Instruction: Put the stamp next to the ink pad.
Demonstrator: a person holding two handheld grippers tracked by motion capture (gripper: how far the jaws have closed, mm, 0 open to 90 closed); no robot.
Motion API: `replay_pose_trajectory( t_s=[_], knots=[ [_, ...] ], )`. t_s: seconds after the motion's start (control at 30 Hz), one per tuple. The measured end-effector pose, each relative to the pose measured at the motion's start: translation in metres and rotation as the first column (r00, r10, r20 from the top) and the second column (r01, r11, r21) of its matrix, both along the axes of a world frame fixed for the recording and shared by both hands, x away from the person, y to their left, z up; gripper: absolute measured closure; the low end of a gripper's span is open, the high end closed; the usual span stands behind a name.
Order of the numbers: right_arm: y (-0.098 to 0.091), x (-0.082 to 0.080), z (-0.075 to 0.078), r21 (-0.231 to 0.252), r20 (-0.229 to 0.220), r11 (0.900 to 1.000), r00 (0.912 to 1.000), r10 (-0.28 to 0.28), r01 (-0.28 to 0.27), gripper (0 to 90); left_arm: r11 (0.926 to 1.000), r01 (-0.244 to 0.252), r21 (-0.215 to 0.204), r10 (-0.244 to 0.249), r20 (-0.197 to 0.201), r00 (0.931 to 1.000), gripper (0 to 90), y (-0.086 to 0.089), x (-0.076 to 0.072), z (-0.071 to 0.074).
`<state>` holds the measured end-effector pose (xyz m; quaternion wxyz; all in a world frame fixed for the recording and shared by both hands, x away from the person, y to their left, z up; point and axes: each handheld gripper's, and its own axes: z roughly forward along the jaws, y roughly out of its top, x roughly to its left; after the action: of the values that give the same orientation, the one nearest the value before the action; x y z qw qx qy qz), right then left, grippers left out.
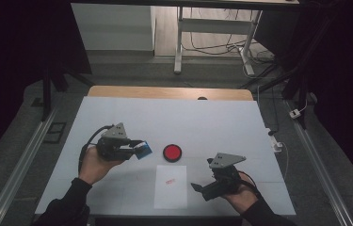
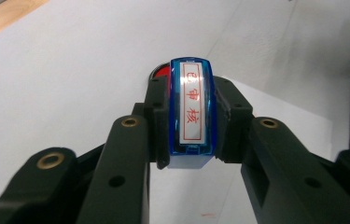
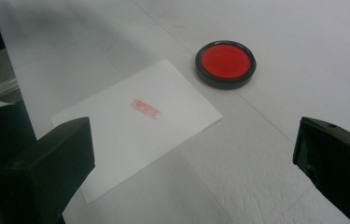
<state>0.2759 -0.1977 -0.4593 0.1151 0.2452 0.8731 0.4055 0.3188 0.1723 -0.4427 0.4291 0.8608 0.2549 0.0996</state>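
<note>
While our right gripper (image 1: 196,187) hangs with jaws spread and empty beside the white paper sheet (image 1: 171,186) bearing a red imprint, a smudge or slipped sheet seems possible if we stamp unsteadied. Farther off, our left gripper (image 1: 136,148) pinches the blue rectangular plastic stamp (image 2: 191,109) crosswise, left of the round red ink pad (image 1: 172,152).

high view: above, looking down on table (image 1: 117,117) | gripper views: close, low | shared: ink pad (image 1: 172,152), paper (image 1: 171,188)
</note>
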Motion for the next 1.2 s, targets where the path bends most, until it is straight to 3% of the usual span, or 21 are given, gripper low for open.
replay_pose_trajectory(
  t_s=[0.47, 0.97, 1.2],
  knots=[
    [-0.027, -0.013, 0.000, -0.002, 0.012, 0.9971, 0.9970, -0.076, 0.076, 0.0, 0.9944, -0.096, 0.045, 0.097, -0.030, 0.9948, 69.9, 0.016, 0.012, -0.017],
    [-0.052, -0.021, 0.001, -0.020, 0.019, 0.9894, 0.9894, -0.144, 0.144, 0.0, 0.9815, -0.168, 0.093, 0.172, -0.043, 0.9841, 69.8, 0.027, 0.021, -0.035],
    [-0.061, -0.024, 0.000, -0.032, 0.027, 0.9848, 0.9851, -0.170, 0.171, 0.0, 0.9769, -0.176, 0.121, 0.184, -0.052, 0.9816, 69.7, 0.027, 0.023, -0.043]
  ],
)
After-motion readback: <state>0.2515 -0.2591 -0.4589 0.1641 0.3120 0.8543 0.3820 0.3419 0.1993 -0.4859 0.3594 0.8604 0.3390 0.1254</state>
